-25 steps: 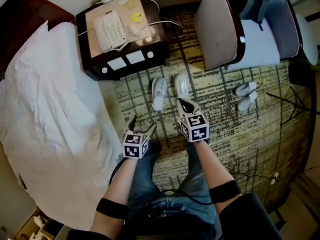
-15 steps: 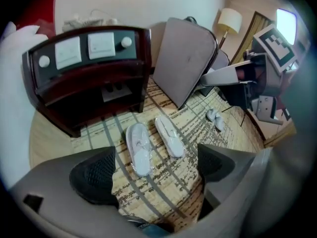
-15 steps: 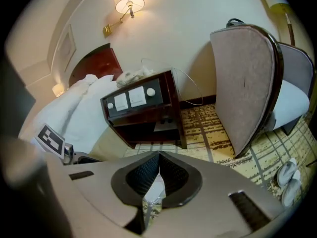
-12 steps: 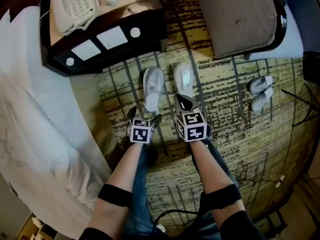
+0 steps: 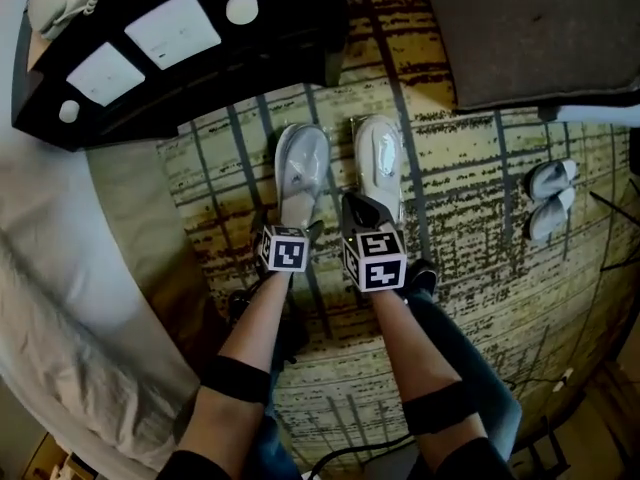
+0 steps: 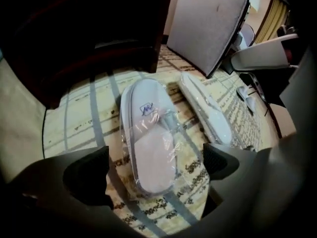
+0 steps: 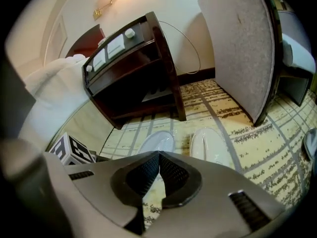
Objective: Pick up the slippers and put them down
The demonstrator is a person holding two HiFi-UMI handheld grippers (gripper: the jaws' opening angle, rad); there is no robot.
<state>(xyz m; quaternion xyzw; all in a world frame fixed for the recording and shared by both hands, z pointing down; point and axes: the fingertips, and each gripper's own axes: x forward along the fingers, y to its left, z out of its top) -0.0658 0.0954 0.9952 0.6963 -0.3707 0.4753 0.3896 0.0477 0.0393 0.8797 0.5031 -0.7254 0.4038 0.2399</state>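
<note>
My left tongs (image 5: 290,230) are down low over the patterned carpet (image 5: 470,278) and released. Their jaws have just been opening and now stand wide. In the left gripper view the near end of the wrapped slipper (image 6: 148,138) lies in the gap between the two pads, and neither pad presses on it. It is white, sealed in clear plastic, with a small print on its upper (too blurred for me to read).

My right tongs (image 5: 358,208) are clenched, pads meeting with nothing between them. From the head view their tip overlaps the near end of the other slipper (image 5: 380,163). I cannot tell whether it touches.

Both slippers lie flat on the carpet, side by side and just apart. Their far ends point toward the dark nightstand (image 5: 180,58), with the wrapped slipper on the side nearer the bed (image 5: 70,268). The chair (image 5: 530,38) stands beyond them on the other side.

A second white pair (image 5: 550,193) sits well apart, off to my right near the chair. In the right gripper view the left tongs' marker cube (image 7: 74,150) shows just beside the right tongs' own closed jaws.
</note>
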